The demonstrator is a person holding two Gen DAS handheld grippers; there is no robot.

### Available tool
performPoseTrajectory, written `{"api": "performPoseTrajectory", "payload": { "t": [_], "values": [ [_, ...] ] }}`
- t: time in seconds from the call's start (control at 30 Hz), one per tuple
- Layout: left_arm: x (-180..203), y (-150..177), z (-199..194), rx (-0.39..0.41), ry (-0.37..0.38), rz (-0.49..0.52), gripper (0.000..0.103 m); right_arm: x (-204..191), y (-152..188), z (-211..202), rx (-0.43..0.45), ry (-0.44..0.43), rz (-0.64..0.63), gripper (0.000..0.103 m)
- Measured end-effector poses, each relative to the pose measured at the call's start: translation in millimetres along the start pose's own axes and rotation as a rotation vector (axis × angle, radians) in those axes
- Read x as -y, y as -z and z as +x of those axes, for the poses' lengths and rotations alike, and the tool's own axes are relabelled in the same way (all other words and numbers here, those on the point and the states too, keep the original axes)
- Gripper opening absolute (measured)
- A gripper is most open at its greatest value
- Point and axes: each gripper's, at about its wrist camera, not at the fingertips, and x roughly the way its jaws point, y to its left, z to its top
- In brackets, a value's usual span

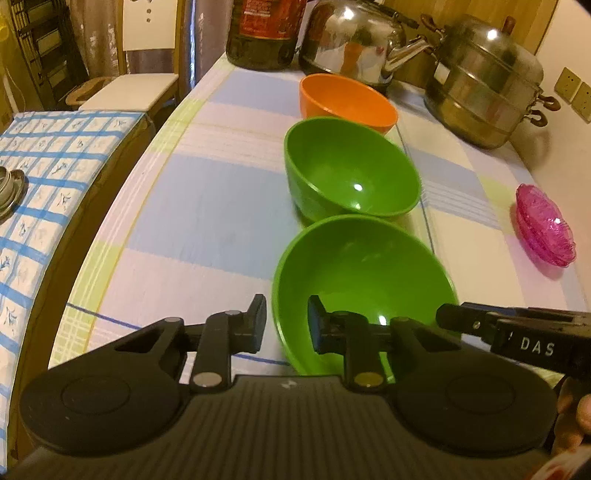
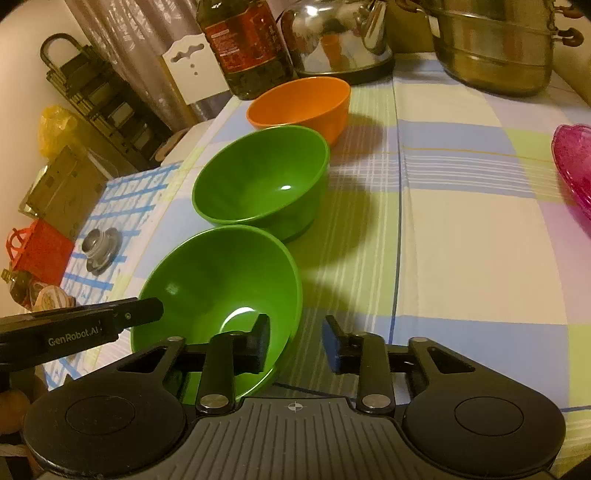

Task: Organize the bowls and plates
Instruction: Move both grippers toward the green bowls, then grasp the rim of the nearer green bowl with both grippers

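I have both grippers at the nearest glossy green plastic bowl (image 1: 364, 280), which sits at the near end of a row of three on the pastel checked tablecloth (image 1: 192, 229). My left gripper (image 1: 286, 325) straddles the bowl's left rim, one finger outside the wall and the other inside the hollow; a visible gap remains beside the outer pad, so I read its fingers as apart, not yet pinching. My right gripper (image 2: 297, 345) straddles the bowl's right rim in the same way, inner finger in the hollow, outer finger over the cloth, and here too there is daylight between pad and wall, so the fingers stand apart around the rim without clamping it. The bowl looks tipped slightly.

Just beyond it, nearly touching, stands a second green plastic bowl (image 1: 351, 170), and beyond that an orange plastic bowl (image 1: 345, 101), close behind. At the far end of the table are a dark bottle with a red label (image 1: 264, 33), a shiny steel kettle (image 1: 354, 37) and a stacked steel steamer pot (image 1: 484, 81). Well off to the right lies a pink translucent glass dish (image 1: 545, 225). To the left is a lower surface under a blue-and-white grid cloth (image 1: 44, 177).
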Motion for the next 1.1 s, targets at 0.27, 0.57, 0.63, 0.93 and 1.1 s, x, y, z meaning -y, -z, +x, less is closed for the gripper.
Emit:
{"api": "performPoseTrajectory", "payload": {
  "t": [0.27,0.57,0.63,0.93,1.1],
  "values": [
    [-2.6,-0.6,1.8,-0.005,0.004,-0.002,0.007,-4.1,2.5,8.4,-0.026,-0.007,-0.007,0.014],
    [-0.5,-1.1,-6.7,0.007,0.003,0.014,0.006,-9.3,5.4,6.2,-0.029,0.023,-0.020,0.013],
    [0.1,-0.3,-10.4,0.009,0.000,0.018,0.006,-8.8,7.0,3.3,-0.030,0.014,-0.012,0.013],
    [5.2,-3.0,-23.4,0.028,0.002,0.027,0.006,-9.5,3.8,-11.0,-0.002,0.005,-0.013,0.013],
    [10.1,-5.9,-29.0,0.042,0.008,0.033,0.006,-8.2,3.0,-19.8,0.014,0.007,-0.013,0.013]
  ]
}}
